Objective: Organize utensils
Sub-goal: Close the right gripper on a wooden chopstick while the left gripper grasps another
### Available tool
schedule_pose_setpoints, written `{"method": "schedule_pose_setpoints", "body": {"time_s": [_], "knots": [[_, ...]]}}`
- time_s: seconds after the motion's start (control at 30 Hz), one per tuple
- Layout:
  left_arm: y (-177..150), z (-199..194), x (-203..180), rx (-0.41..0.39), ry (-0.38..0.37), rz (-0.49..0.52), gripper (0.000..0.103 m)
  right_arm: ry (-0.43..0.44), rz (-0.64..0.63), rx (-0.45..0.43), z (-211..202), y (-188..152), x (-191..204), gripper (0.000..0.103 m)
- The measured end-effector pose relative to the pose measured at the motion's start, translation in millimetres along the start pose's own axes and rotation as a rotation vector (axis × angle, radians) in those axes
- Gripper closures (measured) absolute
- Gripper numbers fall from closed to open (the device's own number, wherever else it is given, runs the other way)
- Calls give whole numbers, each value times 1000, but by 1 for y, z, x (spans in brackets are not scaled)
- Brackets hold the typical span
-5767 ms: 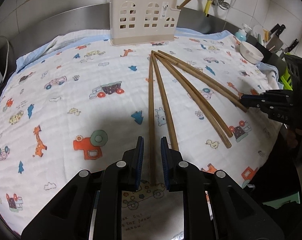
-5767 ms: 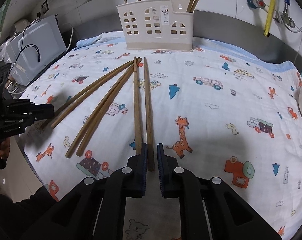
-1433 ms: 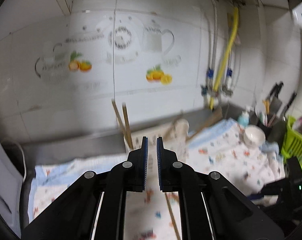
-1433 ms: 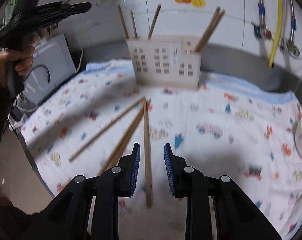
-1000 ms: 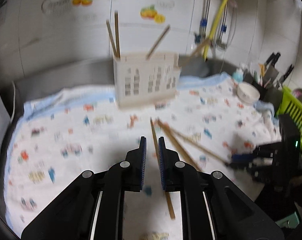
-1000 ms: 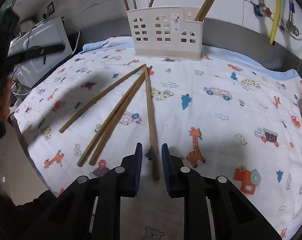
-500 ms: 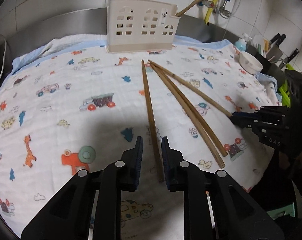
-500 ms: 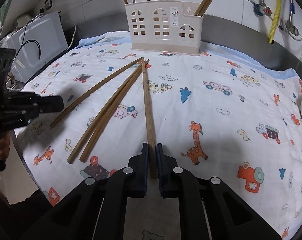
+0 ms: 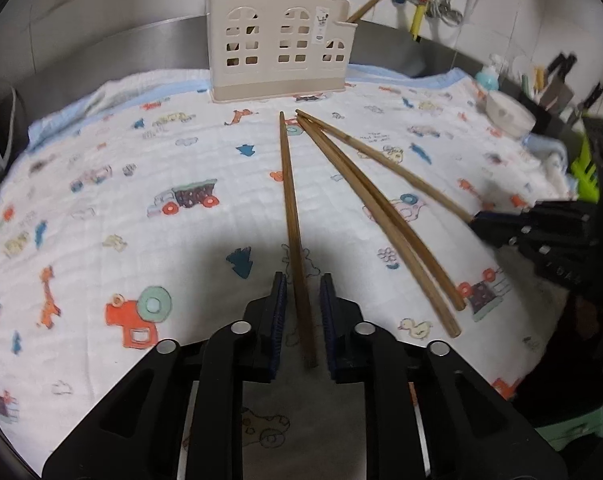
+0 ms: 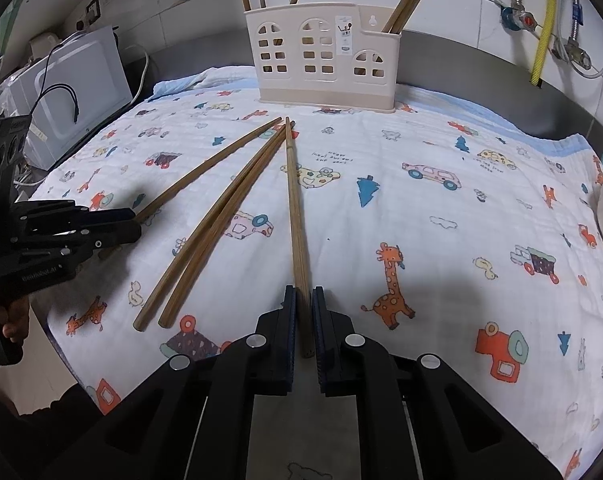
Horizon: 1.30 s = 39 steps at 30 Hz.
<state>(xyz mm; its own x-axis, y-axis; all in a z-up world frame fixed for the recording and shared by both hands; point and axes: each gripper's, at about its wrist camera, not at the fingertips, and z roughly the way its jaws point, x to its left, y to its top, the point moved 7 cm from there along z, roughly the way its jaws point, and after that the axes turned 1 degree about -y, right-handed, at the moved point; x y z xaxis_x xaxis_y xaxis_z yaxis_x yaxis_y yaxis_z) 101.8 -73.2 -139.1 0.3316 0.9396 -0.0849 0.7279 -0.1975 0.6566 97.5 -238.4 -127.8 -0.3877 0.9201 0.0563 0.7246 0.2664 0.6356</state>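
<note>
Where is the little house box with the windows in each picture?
Left wrist view: the holder is top centre, straight beyond the open left claw.
Right wrist view: the holder is top centre, a little to the right, past the chopstick pinched in the right claw.
Shared landmark: the yellow hose on the wall, right of the holder in both.

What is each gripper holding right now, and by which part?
The right gripper looks shut on the rightmost chopstick, close to its thick near end. The left gripper is open, straddling the leftmost chopstick without gripping it.
</note>
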Motion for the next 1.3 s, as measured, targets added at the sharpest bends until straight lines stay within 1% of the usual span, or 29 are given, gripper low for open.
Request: {"method": "schedule_pose_setpoints", "body": {"time_s": [0.07,0.1,0.13,0.2,0.27,0.37,0.6,0.83,0.93,1.03,1.17,1.3], "knots": [[1,0,0,8,7,3,91,2,6,-4,0,1,0,96],[1,0,1,13,2,3,93,4,9,-6,-1,1,-1,96],[2,0,2,19,-8,0,96,4,11,-10,-2,1,0,96],[2,-3,4,29,-52,-22,97,10,14,-22,-8,3,0,96],[5,-8,7,20,-73,-34,97,8,9,-43,-17,9,0,96],[14,-21,13,-17,-100,-69,97,11,13,-75,-30,18,-1,96],[49,-58,16,-154,-116,-80,97,37,20,-181,-67,54,-4,96],[79,-72,17,-241,-122,-82,97,34,-7,-275,-93,102,-5,96],[90,-76,17,-277,-125,-77,98,52,-11,-298,-98,120,-6,96],[106,-81,12,-327,-114,-47,98,53,-15,-317,-102,136,-7,96],[117,-78,9,-344,-125,-35,98,57,-25,-331,-103,149,-5,96],[116,-72,13,-327,-122,-44,98,56,-39,-331,-102,153,-2,96]]}}
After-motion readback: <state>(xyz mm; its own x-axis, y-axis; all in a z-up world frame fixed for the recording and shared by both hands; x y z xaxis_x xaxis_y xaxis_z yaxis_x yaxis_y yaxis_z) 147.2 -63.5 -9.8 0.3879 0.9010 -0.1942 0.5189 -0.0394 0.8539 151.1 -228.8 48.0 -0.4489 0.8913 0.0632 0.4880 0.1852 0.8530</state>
